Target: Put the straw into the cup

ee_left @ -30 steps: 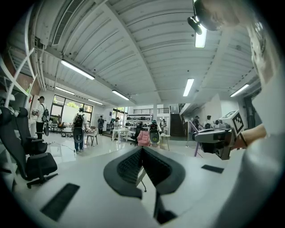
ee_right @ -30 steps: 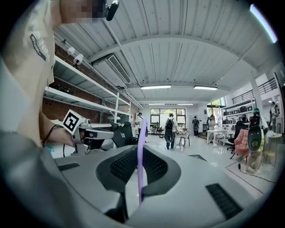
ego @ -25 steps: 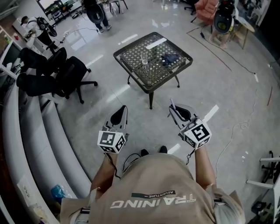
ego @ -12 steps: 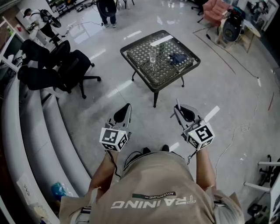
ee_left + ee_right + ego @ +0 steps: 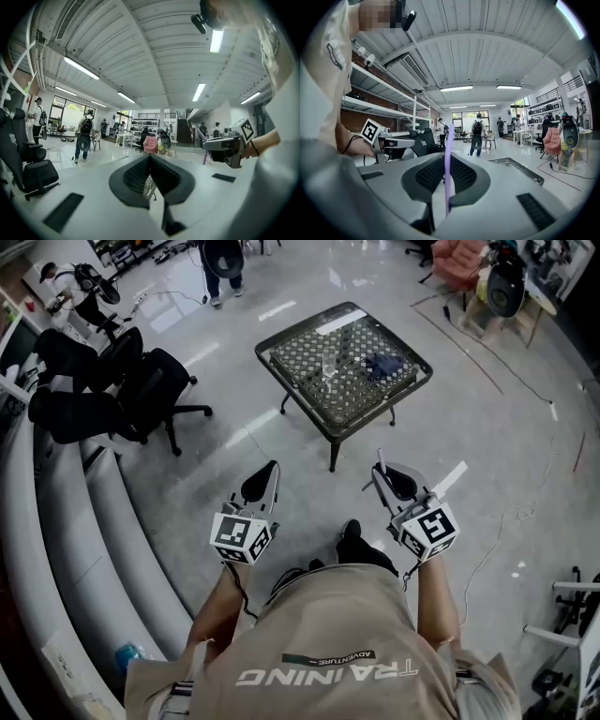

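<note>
Moved: one dark shoe [image 5: 352, 540] has stepped forward between the grippers, and the table [image 5: 281, 345] sits slightly further right in the head view than a second ago.
Straw: the purple straw [image 5: 447, 159] stands upright, pinched between the right gripper [image 5: 394, 482] fingers as before, its top poking above them.
Cup: the clear cup [image 5: 330, 360] stands on the mesh table, far ahead and well apart from the straw.
Left side: the left gripper [image 5: 261, 486] has its fingers pressed together, with nothing between them.
Around: a blue cloth [image 5: 384, 365] lies right of the cup; black office chairs [image 5: 141, 390] stand far left.
</note>
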A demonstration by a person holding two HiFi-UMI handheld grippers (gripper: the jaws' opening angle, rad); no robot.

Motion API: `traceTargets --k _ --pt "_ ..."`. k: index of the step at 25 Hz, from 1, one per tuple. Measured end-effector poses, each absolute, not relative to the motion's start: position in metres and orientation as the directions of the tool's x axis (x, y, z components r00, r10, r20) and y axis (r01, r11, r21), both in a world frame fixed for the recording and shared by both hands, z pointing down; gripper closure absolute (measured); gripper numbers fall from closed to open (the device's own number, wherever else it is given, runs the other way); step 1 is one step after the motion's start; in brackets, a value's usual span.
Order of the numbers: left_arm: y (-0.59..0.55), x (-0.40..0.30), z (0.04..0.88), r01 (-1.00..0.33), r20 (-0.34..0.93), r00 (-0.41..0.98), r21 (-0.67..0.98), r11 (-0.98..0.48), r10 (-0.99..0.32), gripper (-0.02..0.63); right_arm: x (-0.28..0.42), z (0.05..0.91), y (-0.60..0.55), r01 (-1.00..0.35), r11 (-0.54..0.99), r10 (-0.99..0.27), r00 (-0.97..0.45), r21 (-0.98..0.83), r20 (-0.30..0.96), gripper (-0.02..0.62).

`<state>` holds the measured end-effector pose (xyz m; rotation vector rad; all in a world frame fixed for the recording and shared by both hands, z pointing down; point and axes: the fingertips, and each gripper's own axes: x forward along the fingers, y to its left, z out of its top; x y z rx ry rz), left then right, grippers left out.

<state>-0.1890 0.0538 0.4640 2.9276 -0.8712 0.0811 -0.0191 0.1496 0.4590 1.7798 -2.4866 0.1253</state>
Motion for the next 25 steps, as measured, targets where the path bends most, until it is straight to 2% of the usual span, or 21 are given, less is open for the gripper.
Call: traceTargets --k 10,18,25 --pt "-0.023 -0.141 0.471 -0.601 0.093 0.799 0.093 -0.794 -0.594 0.591 0.037 0.459 0.065 -0.924 0.382 -0.916 -0.380 -0.006 0.131 0.552" --pt "-0.071 -0.080 0.463 -0.639 0.069 0.769 0.086 -0.764 -0.636 0.591 0.094 0.450 0.007 -0.898 0.439 -0.895 -0.437 0.005 0.087 0.552" --pt "-0.102 -0.065 0.461 -0.676 0.087 0.737 0.087 -0.732 -0.670 0.591 0.111 0.467 -0.033 -0.881 0.473 -0.877 -0.472 -0.016 0.092 0.552"
